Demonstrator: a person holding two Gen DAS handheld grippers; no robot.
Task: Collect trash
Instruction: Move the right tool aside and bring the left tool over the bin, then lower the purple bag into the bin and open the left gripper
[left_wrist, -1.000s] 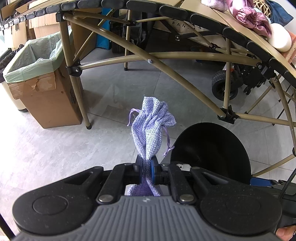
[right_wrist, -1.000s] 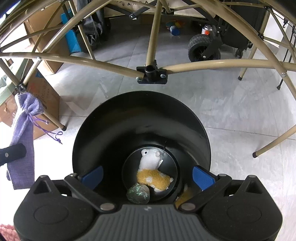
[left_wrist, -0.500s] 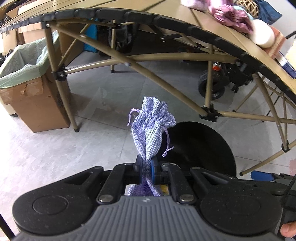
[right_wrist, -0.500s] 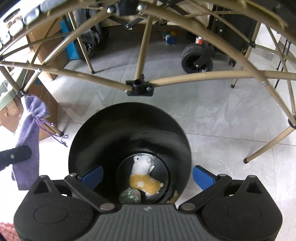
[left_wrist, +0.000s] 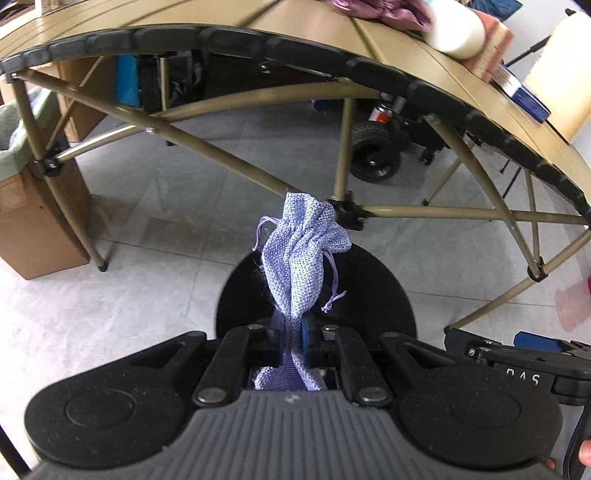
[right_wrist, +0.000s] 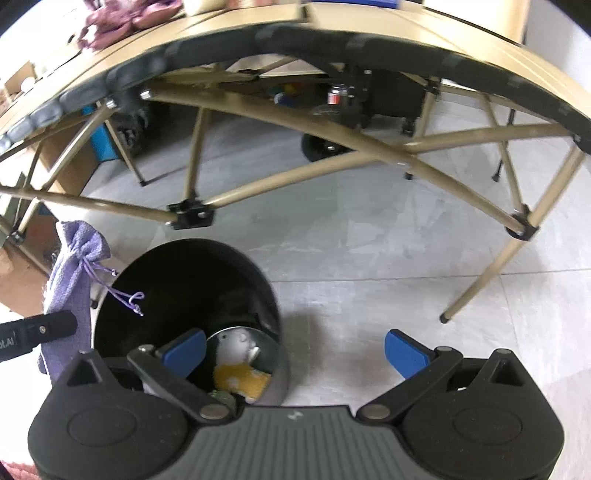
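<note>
My left gripper (left_wrist: 291, 334) is shut on a lilac drawstring cloth pouch (left_wrist: 299, 258), which sticks up from the pads over the rim of a black round trash bin (left_wrist: 376, 291). In the right wrist view the same pouch (right_wrist: 74, 266) hangs at the left beside the bin (right_wrist: 177, 280). Inside the bin lie a white-and-yellow plush toy (right_wrist: 240, 362) and a crumpled greenish wad (right_wrist: 221, 397). My right gripper (right_wrist: 293, 350) stands open with nothing between its blue fingertips (right_wrist: 406, 354), above the bin's right edge and the floor.
A folding camp table (left_wrist: 332, 66) with tan crossed legs arches over the floor behind the bin; cloths, a white bottle and a book lie on it. A cardboard box (left_wrist: 33, 221) with a green liner stands at the left. A wheeled cart (left_wrist: 373, 155) sits under the table.
Both grippers moved right and rose a little. The pouch now sits over the bin's middle in the left view; the bin slid to the left and lower in the right view.
</note>
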